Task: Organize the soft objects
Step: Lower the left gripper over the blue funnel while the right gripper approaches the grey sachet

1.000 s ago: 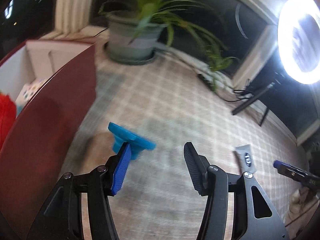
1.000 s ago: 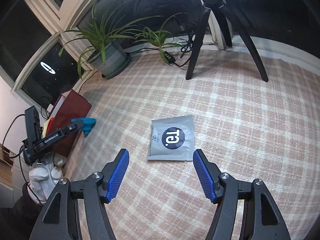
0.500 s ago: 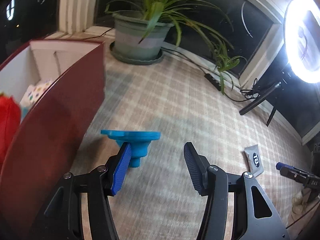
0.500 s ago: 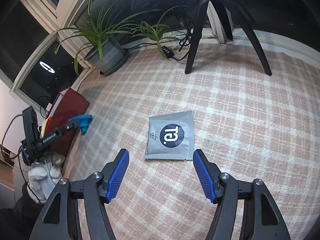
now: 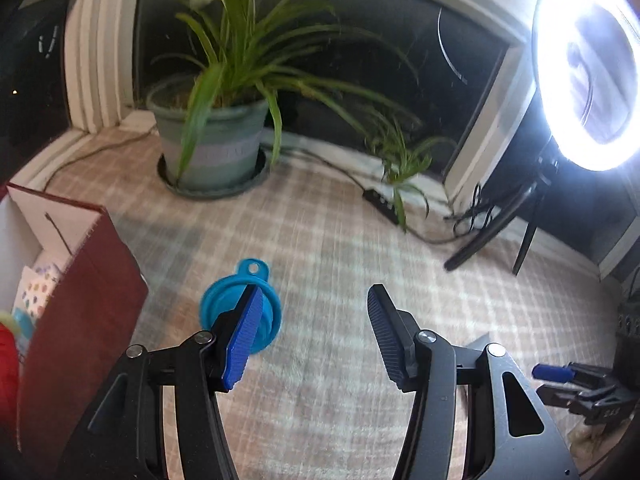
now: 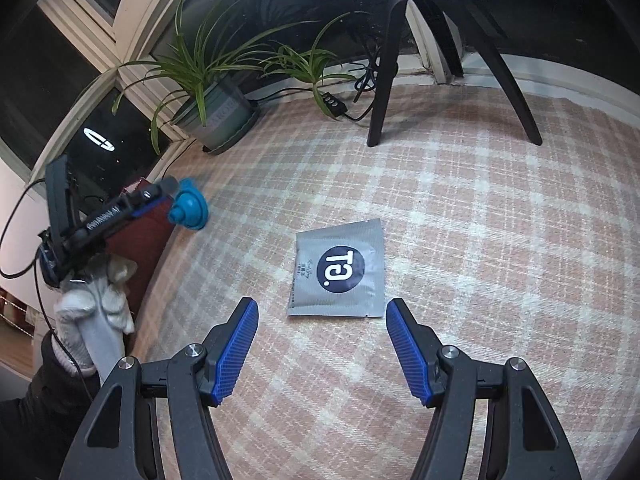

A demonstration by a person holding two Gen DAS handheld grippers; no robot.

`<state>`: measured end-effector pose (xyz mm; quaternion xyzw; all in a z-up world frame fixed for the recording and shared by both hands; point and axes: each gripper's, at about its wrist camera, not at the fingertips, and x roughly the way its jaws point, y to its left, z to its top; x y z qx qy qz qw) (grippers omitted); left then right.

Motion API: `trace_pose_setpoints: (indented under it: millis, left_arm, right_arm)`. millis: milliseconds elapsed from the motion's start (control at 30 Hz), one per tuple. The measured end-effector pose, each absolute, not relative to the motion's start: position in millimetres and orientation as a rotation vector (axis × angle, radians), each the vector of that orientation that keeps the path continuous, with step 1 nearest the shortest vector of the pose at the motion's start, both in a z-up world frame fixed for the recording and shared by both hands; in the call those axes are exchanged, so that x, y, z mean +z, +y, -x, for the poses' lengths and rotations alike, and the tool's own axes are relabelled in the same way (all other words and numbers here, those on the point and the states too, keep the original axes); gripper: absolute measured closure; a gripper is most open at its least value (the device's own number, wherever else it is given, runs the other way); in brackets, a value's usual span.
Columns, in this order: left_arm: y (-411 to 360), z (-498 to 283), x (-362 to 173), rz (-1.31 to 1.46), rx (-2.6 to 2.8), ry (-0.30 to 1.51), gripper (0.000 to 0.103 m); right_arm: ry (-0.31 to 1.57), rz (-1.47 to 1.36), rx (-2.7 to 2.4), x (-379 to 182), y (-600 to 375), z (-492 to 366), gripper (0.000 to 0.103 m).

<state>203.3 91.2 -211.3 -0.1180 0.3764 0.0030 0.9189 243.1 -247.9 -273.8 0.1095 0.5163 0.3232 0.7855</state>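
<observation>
A blue soft funnel [image 5: 240, 308] hangs against the outer side of my left gripper's left finger, its wide rim turned toward the camera. My left gripper [image 5: 315, 292] is open with nothing between its pads. From the right wrist view the funnel [image 6: 188, 210] sits at the tip of the left gripper [image 6: 160, 192], beside the dark red box [image 6: 140, 236]. A grey sachet with a dark round logo [image 6: 338, 270] lies flat on the checked rug. My right gripper [image 6: 322, 306] is open just short of it, not touching it.
The open red box [image 5: 80, 320] holds a spotted cloth [image 5: 36, 288] and something red [image 5: 8, 360]. A potted plant [image 5: 216, 148], a power strip [image 5: 380, 200], cables, a ring light [image 5: 592, 64] and tripod legs [image 6: 384, 80] line the window side. A gloved hand [image 6: 92, 308] holds the left gripper.
My left gripper has lifted and tipped up toward the plant, and the funnel at its left finger has swung its rim toward the camera. The right gripper has stayed over the sachet.
</observation>
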Motion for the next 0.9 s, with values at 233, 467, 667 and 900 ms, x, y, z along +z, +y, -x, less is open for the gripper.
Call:
trace_pose_setpoints:
  millis: [233,467,667,900]
  left_arm:
    - [105.9,-191.3,-223.9,0.27,0.048,0.764,0.049]
    - [108.0,-194.0,-245.6,0.279,0.087,0.789,0.049]
    - [110.5,-195.2,-250.7,0.275,0.084,0.796,0.049]
    - [115.8,-196.0,-256.7,0.3,0.085,0.805,0.049]
  right_arm:
    - [1.103,-0.219,0.69,-279.5,-246.0,-246.7,0.04]
    - [1.092,-0.094,0.678,-284.8,-224.9,-249.9,0.04]
    - [1.161,-0.132,0.667,-295.0,-219.9,-262.1,0.04]
    - [1.185,-0.154,0.622,-299.9,-211.9,-267.5,0.038]
